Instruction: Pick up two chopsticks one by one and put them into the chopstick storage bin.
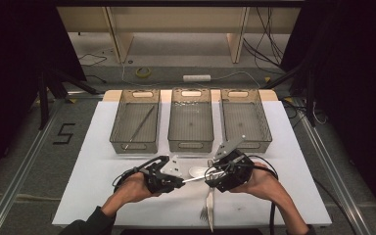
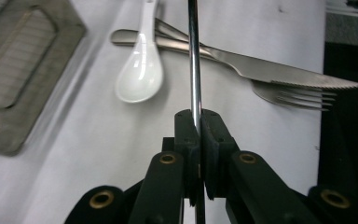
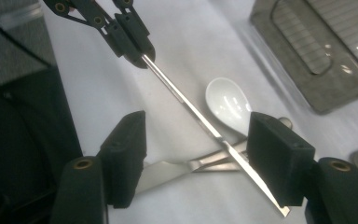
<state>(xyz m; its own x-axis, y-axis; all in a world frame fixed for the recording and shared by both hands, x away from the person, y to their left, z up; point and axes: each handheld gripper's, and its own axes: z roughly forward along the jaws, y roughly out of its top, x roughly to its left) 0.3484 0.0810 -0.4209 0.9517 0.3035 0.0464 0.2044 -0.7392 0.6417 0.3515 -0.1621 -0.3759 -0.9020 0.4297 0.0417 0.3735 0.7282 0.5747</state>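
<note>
— While the left claw [image 2: 199,122] pinches that thin metal rod [image 2: 194,56], which way does the rod run from it?

— Straight out ahead of its jaws. In the left gripper view it climbs from the clamped pads at lower centre to the top edge of the frame, crossing over the knife [image 2: 279,72] and fork [image 2: 298,95] lying on the white tabletop [image 2: 98,154]. Those jaws are closed tight on one end of it.

— And the right claw [image 3: 196,154]?

— Its jaws stand apart, with the rod's other end passing between them. In the right gripper view the rod [image 3: 191,105] slants from the left claw [image 3: 130,39] at upper left down to lower right, close along the inner face of the right-hand pad; I can't say whether it brushes that pad, but nothing squeezes it.

— So who carries it?

— The left claw alone, I'd judge. In the high view the rod [image 1: 194,179] bridges the two claws at lower centre, left claw [image 1: 178,180] on one end, right claw [image 1: 210,176] around the other.

— What does the next move hinge on?

— The rod's long axis. It points across toward the right hand, not up toward the three trays; the left tray [image 1: 117,132] already holds a similar rod. The white spoon [image 2: 140,70] lies just beyond, below the rod.
</note>
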